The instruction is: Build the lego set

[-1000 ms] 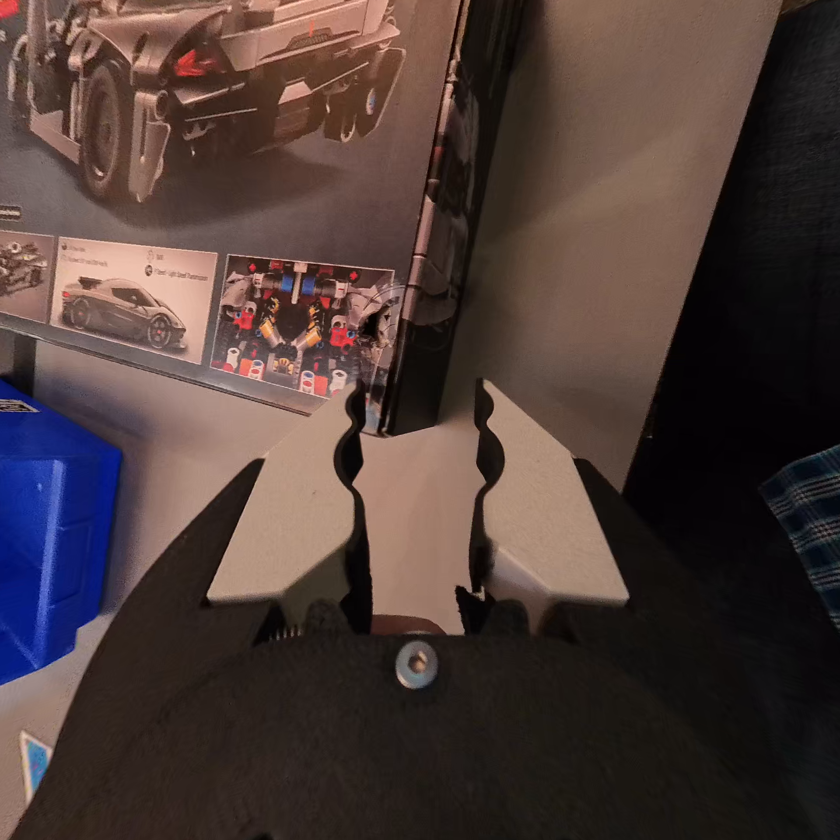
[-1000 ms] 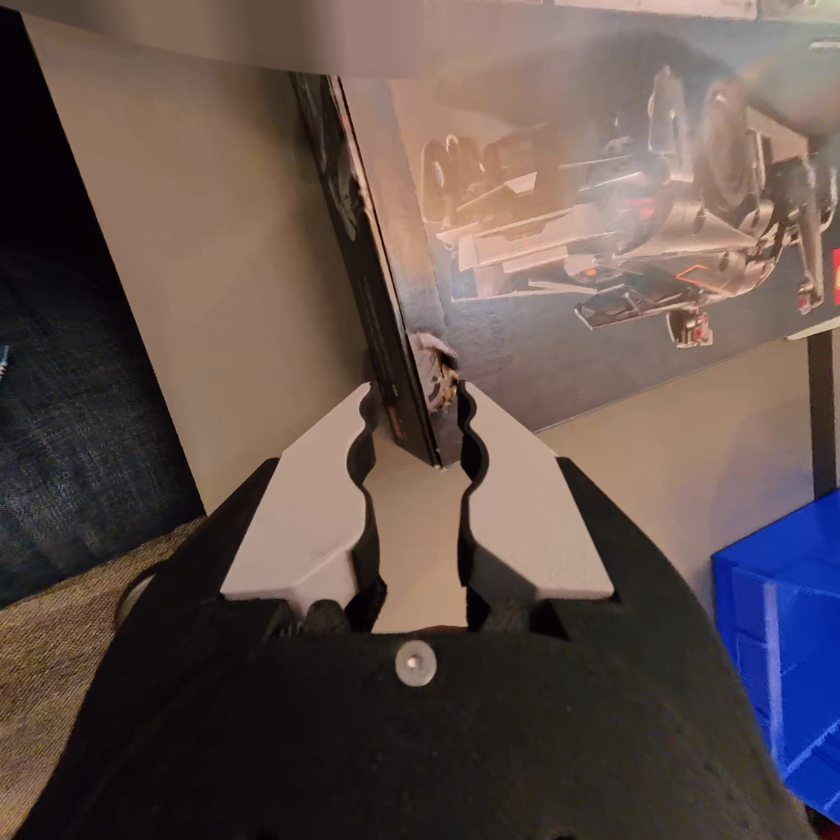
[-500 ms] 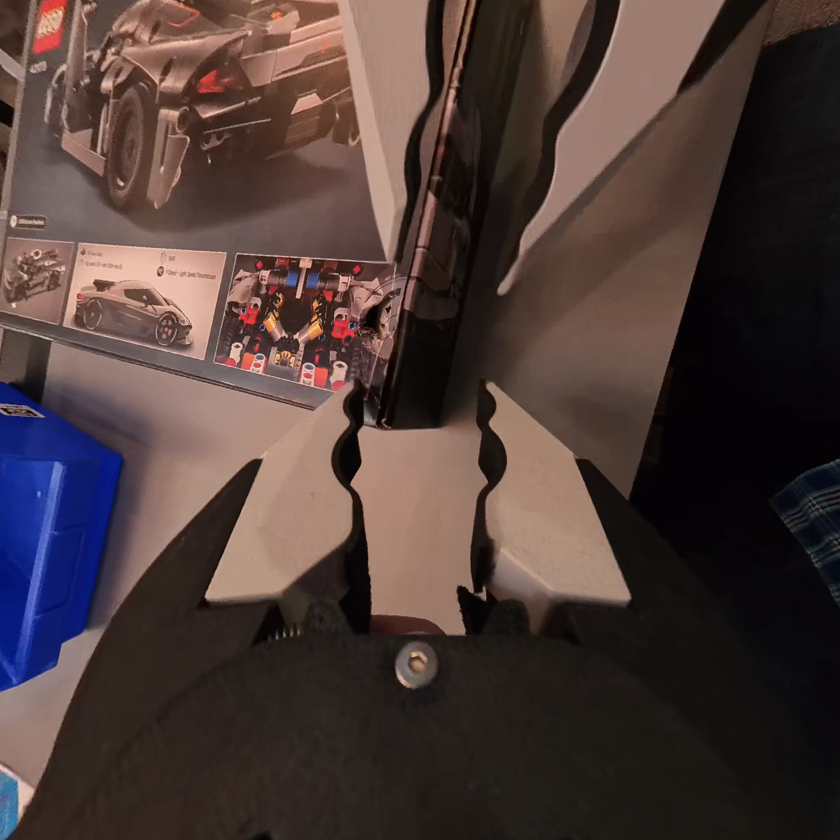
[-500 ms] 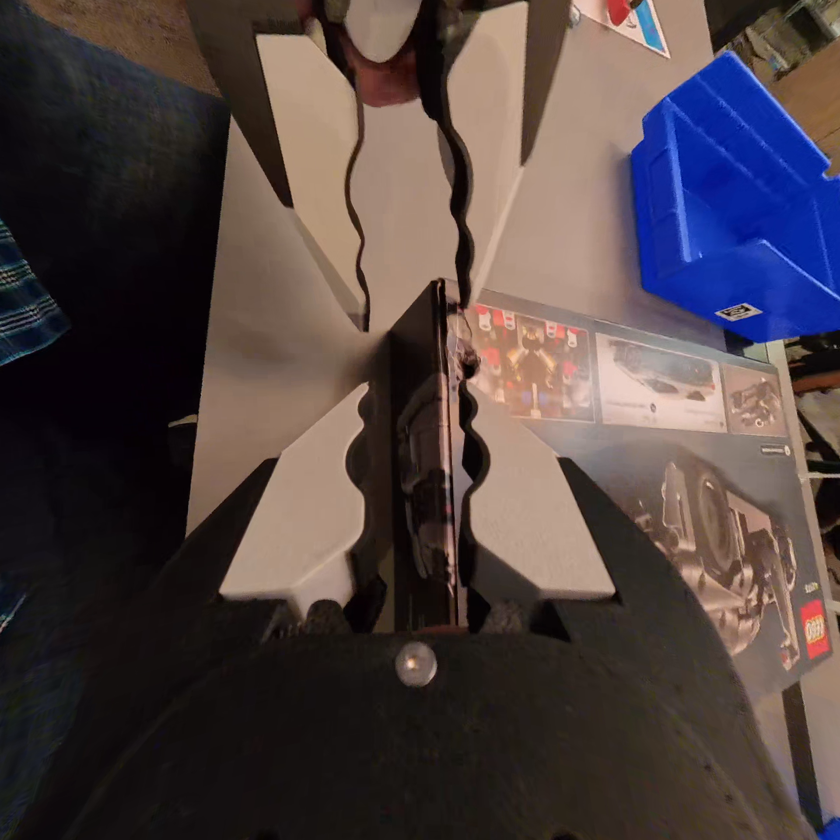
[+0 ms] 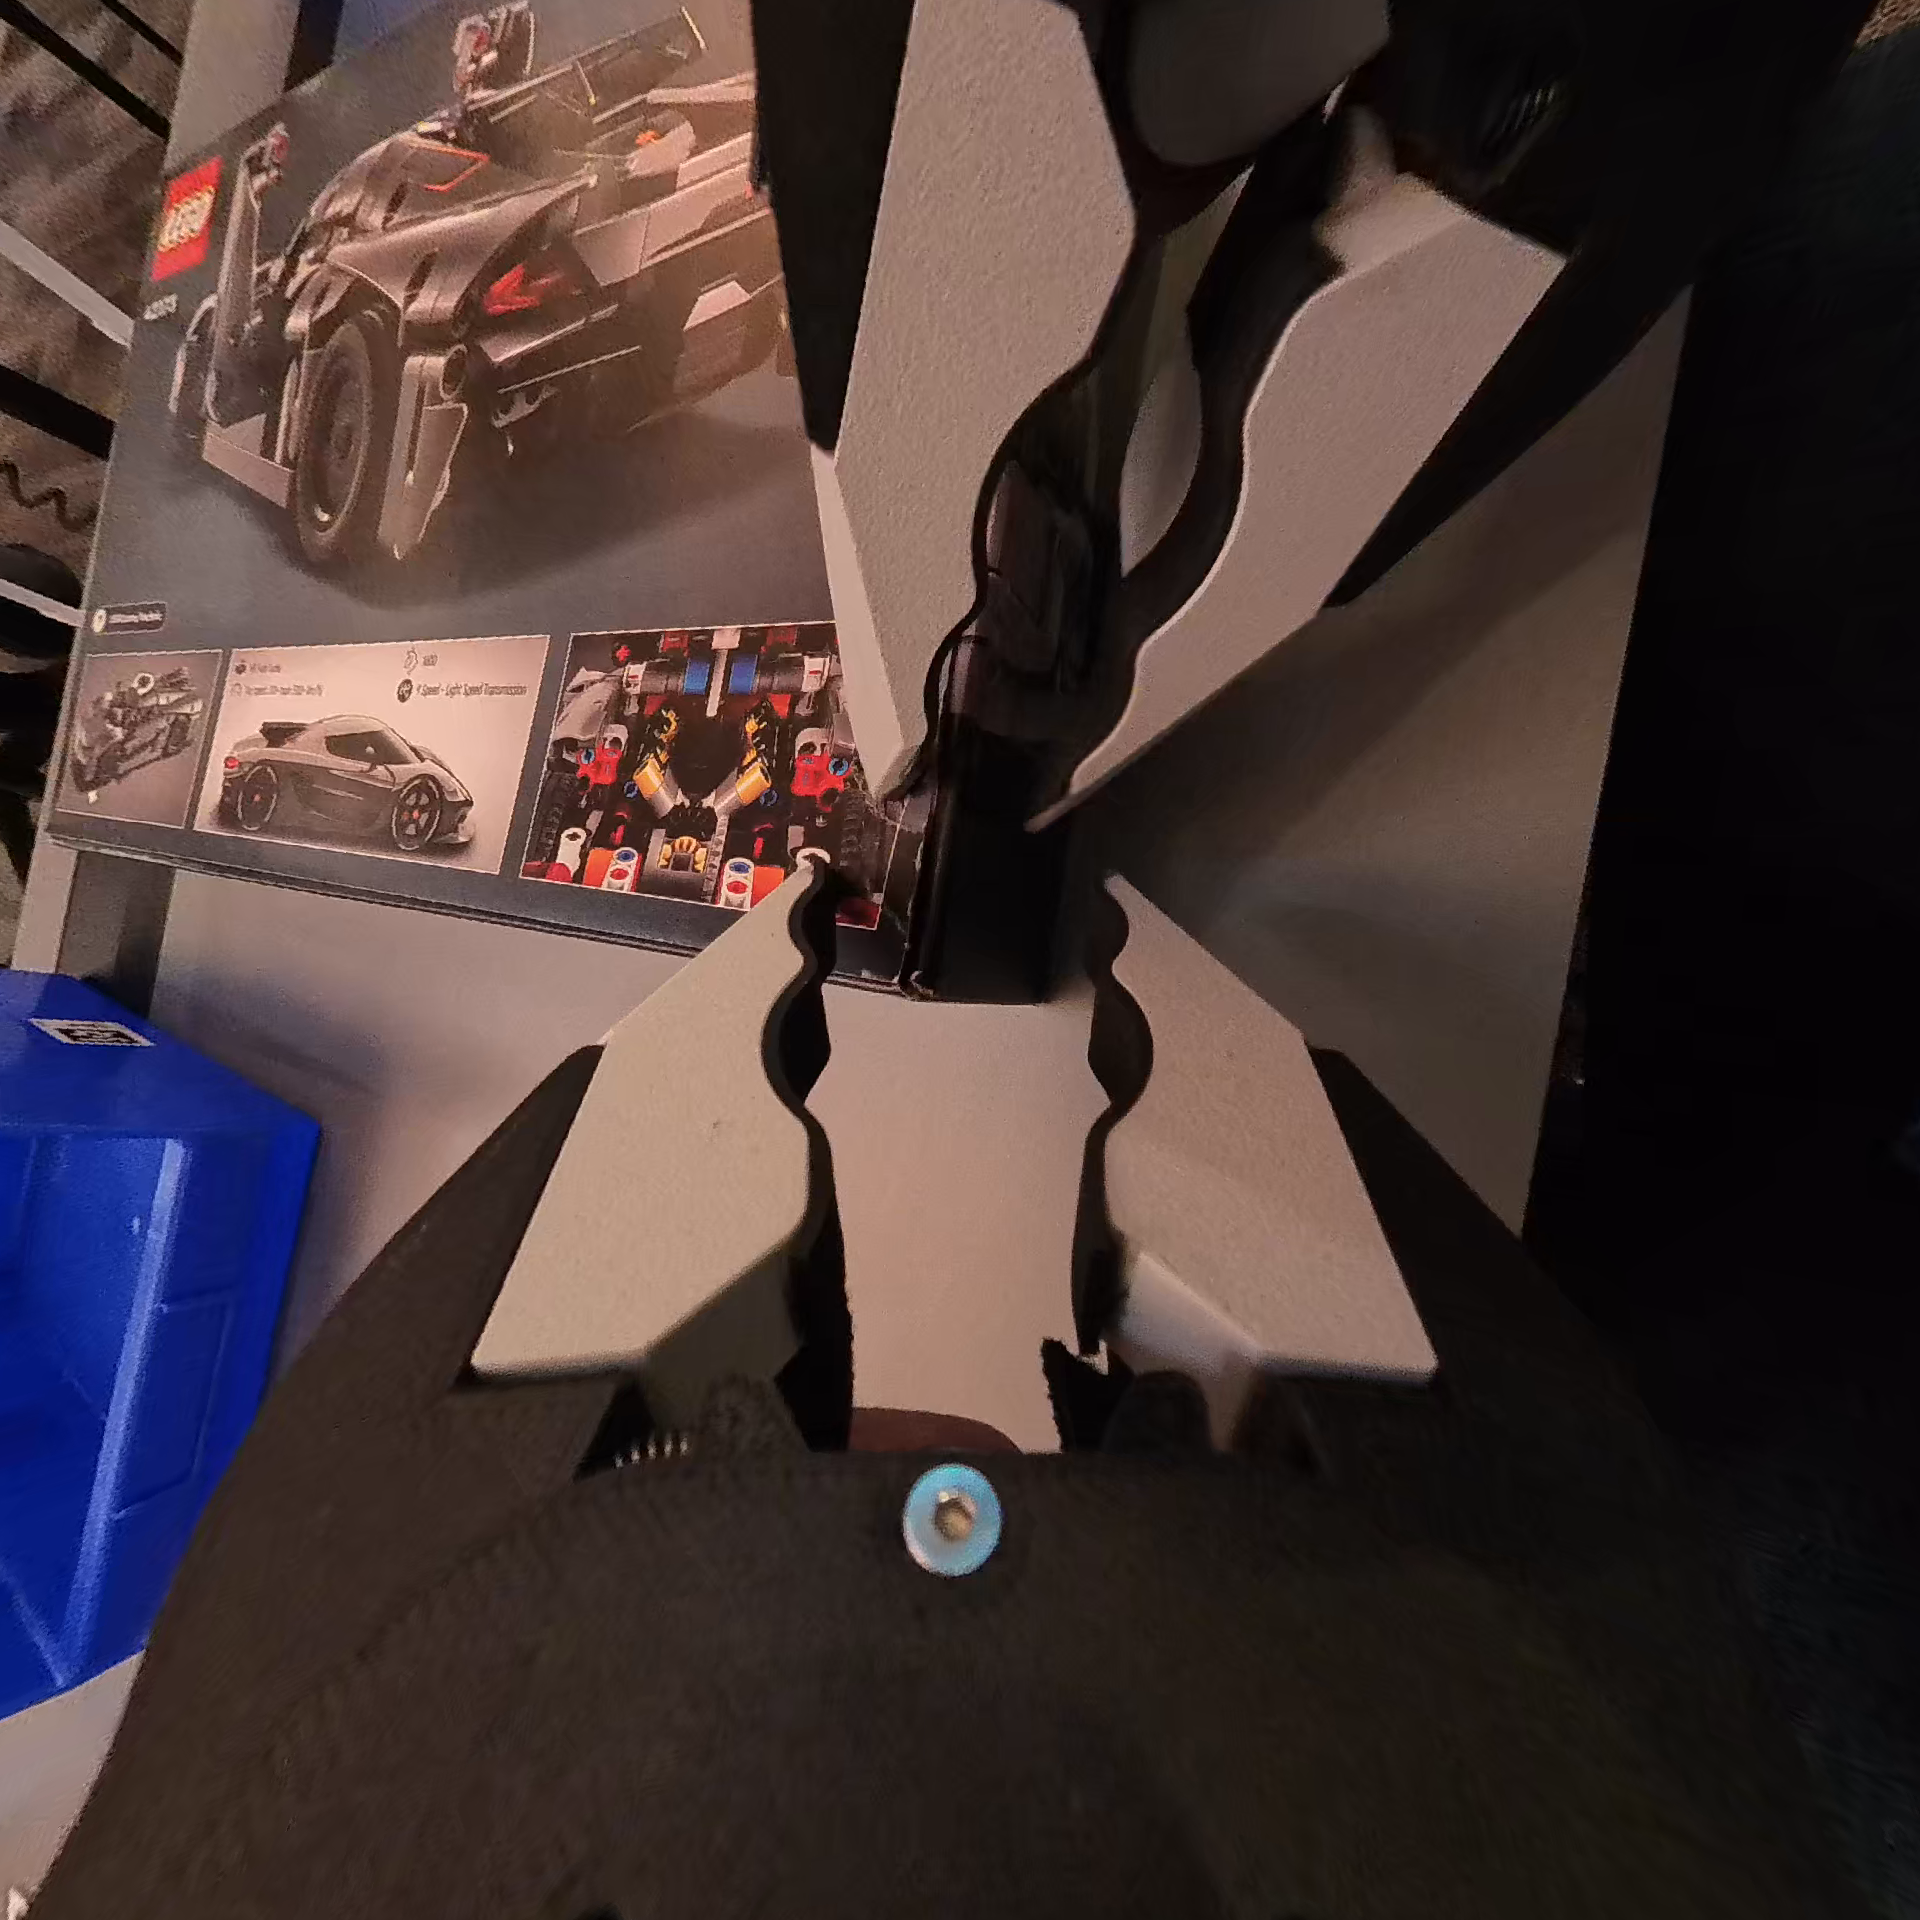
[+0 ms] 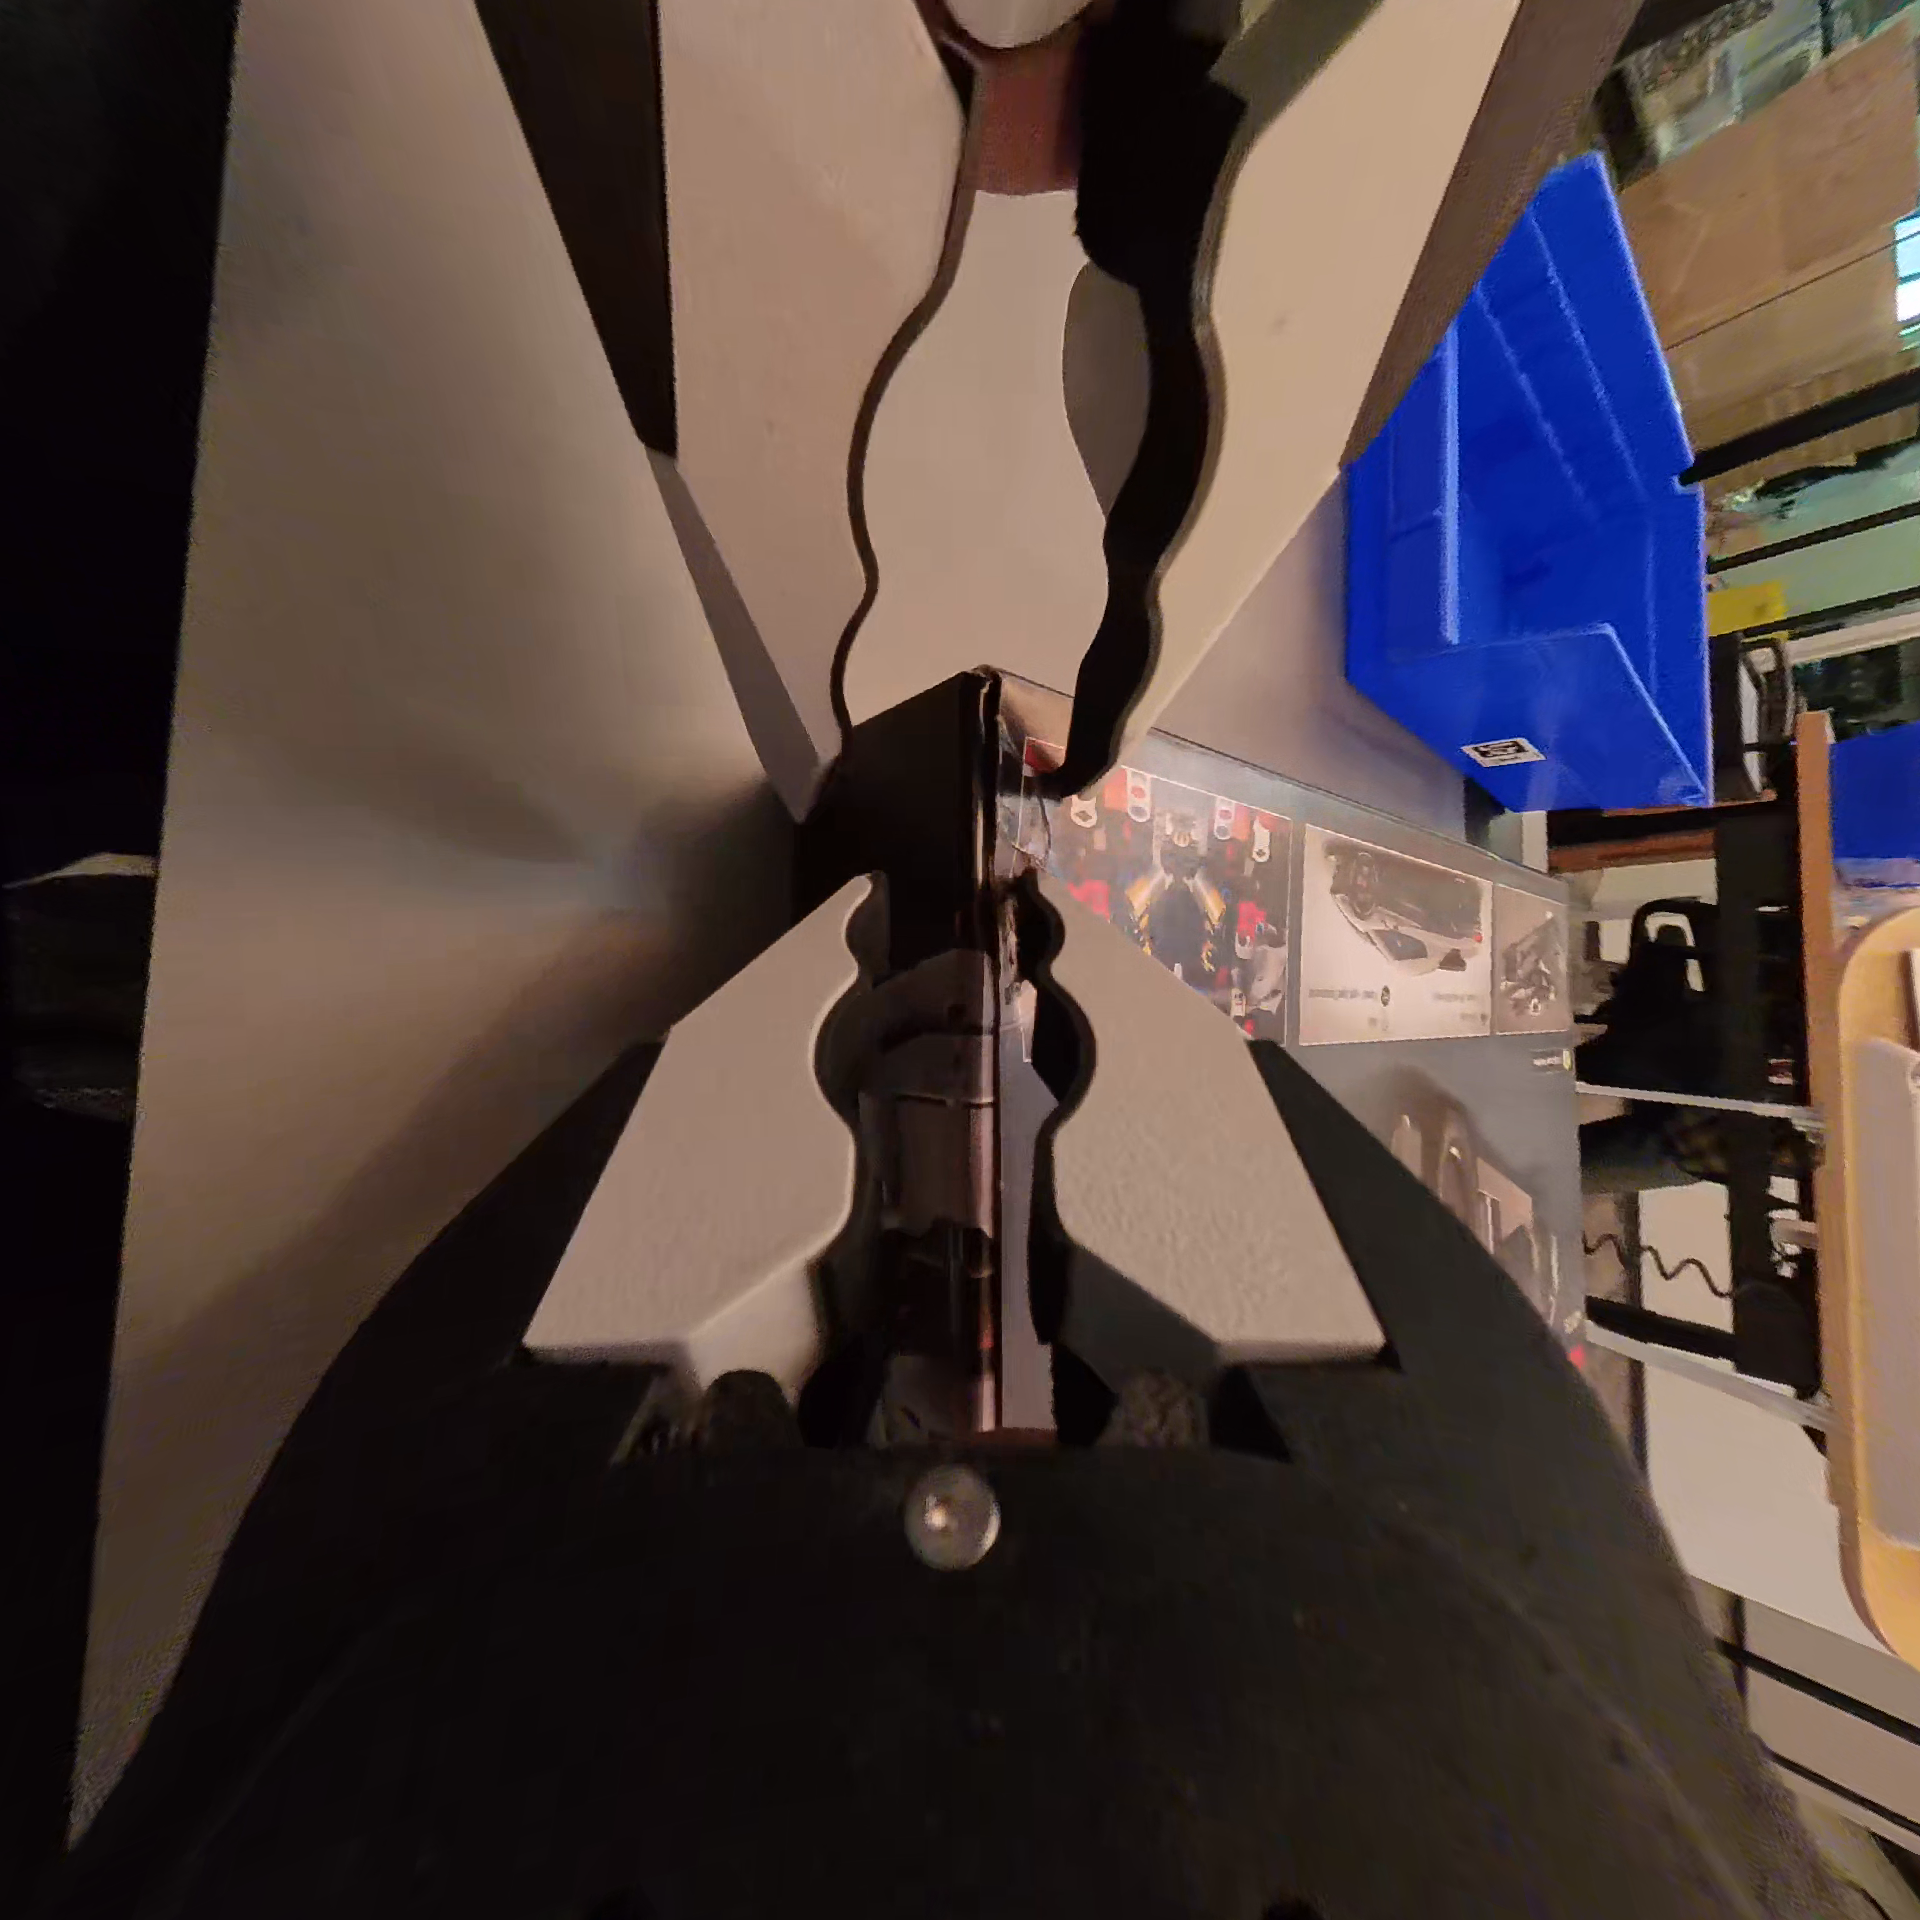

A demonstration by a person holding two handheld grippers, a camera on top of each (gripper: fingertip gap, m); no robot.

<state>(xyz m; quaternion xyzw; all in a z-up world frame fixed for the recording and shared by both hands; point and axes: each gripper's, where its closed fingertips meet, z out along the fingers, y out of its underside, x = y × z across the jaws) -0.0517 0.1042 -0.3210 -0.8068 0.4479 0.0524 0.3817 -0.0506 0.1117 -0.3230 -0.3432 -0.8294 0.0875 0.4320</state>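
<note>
The lego box [image 5: 468, 468] lies flat on the white table [image 5: 1351, 831], its printed car picture facing up and its black side along the table's right edge. My left gripper [image 5: 961, 883] is open, with its tips on either side of the box's near corner. My right gripper [image 6: 948, 883] comes from the opposite end and is closed on the box's black side edge [image 6: 925, 790], next to a torn spot. The right gripper also shows at the top of the left wrist view [image 5: 971, 795]. The left gripper shows at the top of the right wrist view [image 6: 951, 795].
A blue plastic bin [image 5: 125, 1299] stands on the table left of the box; it also shows in the right wrist view [image 6: 1538, 520]. The table edge runs close along the box's black side, with dark floor beyond. Shelving and a cable lie past the far end. My left and right fingertips are right by each other.
My right gripper swung over the box's black side edge to face the left gripper, and its jaws narrowed onto that edge. My left gripper stayed open at the near corner.
</note>
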